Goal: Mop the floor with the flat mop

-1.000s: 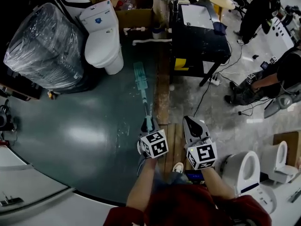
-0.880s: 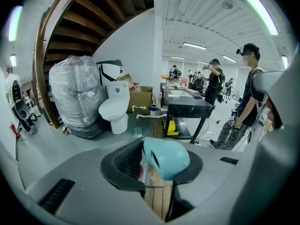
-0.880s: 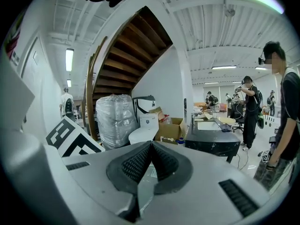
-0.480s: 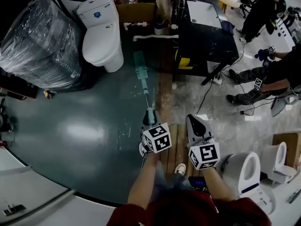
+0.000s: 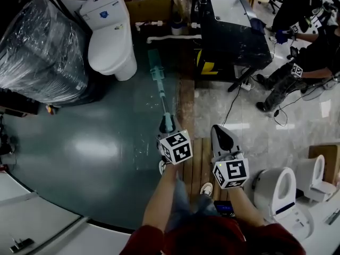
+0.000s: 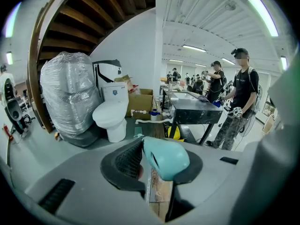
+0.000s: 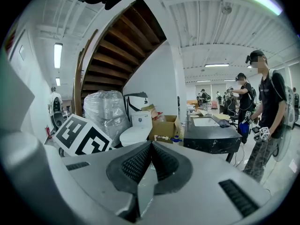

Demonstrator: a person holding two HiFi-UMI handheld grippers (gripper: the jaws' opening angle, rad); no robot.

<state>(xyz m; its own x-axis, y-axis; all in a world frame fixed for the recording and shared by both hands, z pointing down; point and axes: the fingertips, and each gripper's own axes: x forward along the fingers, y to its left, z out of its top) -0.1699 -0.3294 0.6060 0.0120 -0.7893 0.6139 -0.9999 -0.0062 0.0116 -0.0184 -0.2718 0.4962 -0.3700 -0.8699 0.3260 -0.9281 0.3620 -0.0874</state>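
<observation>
left gripper point(image 5: 167, 125) is clamping its jaws on the teal grip point(image 6: 166, 157) at the near end of the flat mop point(image 5: 161, 92); in the left gripper view the grip is sitting pressed against the ribbed left pad point(image 6: 129, 159); the mop's thin shaft is running away from the gripper toward 12 o'clock in the head view, leaning slightly to 11; the mop head point(image 5: 154, 62) is lying flat on the dark green floor point(image 5: 101, 142) at the far end, beside the edge of the wooden strip point(image 5: 186, 102); right gripper point(image 5: 219, 134) is hanging at 3 o'clock of the left one, apart from the mop, with its jaws closed together on nothing; its pads point(image 7: 140, 163) are meeting at their tips in the right gripper view; the person's shoe point(image 5: 205, 189) is showing at 6 o'clock between the two forearms; a white toilet point(image 5: 109, 36) is standing at 11 o'clock of the mop head, just beside it; a plastic-wrapped bundle point(image 5: 42, 47) is sitting at 9 o'clock of that toilet; a cardboard box point(image 5: 151, 8) is standing at 12 o'clock beyond the mop head; a black table point(image 5: 234, 33) is standing at 3 o'clock of the mop head; people point(image 5: 311, 52) are standing further out at 2 o'clock; another toilet point(image 5: 276, 191) is sitting at 4 o'clock of the right gripper
</observation>
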